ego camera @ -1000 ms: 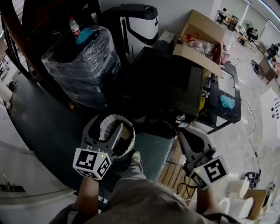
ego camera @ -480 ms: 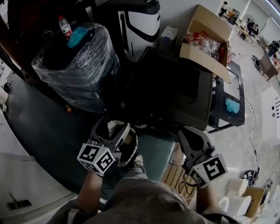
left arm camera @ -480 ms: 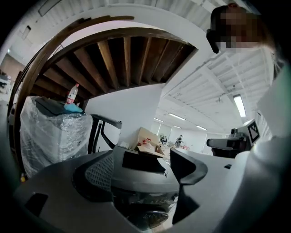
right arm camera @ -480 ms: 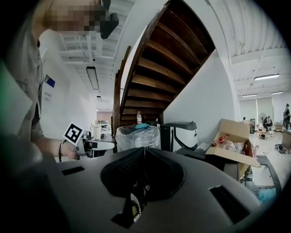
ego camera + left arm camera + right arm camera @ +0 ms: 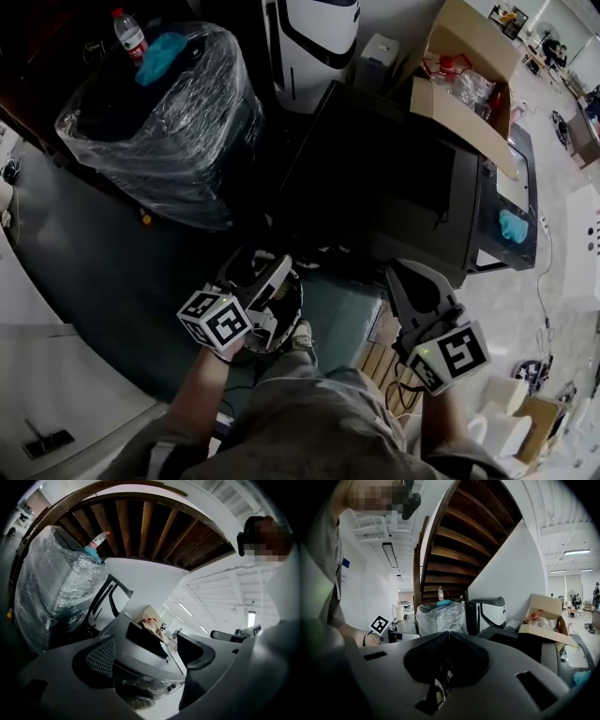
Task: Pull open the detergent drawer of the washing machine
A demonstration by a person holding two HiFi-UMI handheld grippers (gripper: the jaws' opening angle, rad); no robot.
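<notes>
The washing machine (image 5: 384,178) is a dark box seen from above in the head view, and its front face is hidden there. In the left gripper view its grey top (image 5: 140,651) and the upper front with a knob (image 5: 172,686) show between the jaws; I cannot make out the detergent drawer. My left gripper (image 5: 260,277) hangs in front of the machine's left corner, its jaws opening with nothing between them (image 5: 147,657). My right gripper (image 5: 410,274) is shut and empty near the machine's right front; its jaw tips meet in the right gripper view (image 5: 449,633).
A plastic-wrapped bundle (image 5: 159,122) with a bottle on top stands left of the machine. A white and black appliance (image 5: 314,37) and an open cardboard box (image 5: 469,75) are behind it. A round white basket (image 5: 289,309) lies under my left gripper. Wooden slats (image 5: 373,367) lie by my feet.
Both grippers have moved forward and lower, nearer the washing machine. The left gripper has rolled and its jaws stand wider apart. The right gripper stays shut.
</notes>
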